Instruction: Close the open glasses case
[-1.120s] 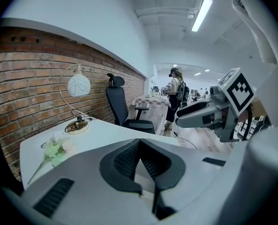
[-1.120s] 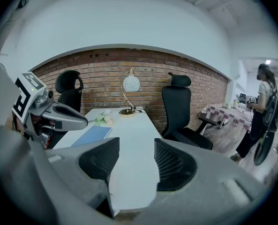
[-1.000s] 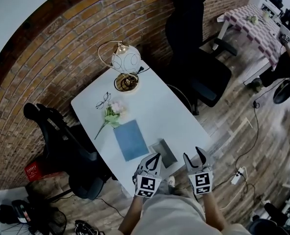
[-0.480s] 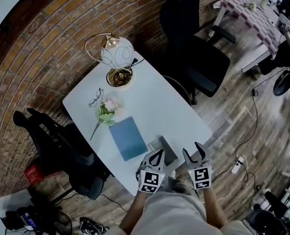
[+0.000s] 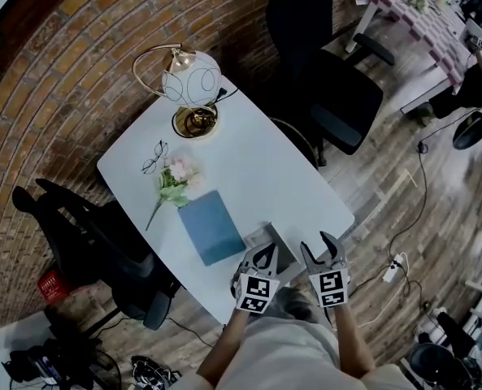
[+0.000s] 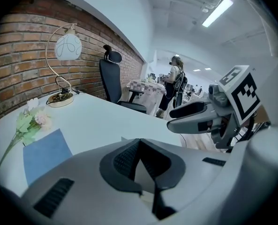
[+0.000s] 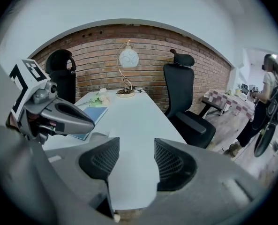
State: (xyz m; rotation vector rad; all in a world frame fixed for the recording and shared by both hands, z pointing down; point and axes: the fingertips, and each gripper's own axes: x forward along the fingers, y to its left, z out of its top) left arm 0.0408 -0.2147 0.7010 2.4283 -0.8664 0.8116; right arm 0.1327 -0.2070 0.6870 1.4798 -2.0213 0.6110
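Head view: the open grey rectangular glasses case (image 5: 269, 236) lies at the near edge of the white table (image 5: 257, 161), just beside a blue notebook (image 5: 212, 227). The left gripper (image 5: 262, 252) overlaps its near end, jaw tips together, empty. The right gripper (image 5: 319, 247) is alongside, with jaws apart, holding nothing.

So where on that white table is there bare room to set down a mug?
The widest bare stretch of the table runs along the side by the black office chair, from the lamp to the right corner. The brick-wall side is crowded: glasses, flowers, blue notebook. The near end holds the glasses case, left claw and right claw.
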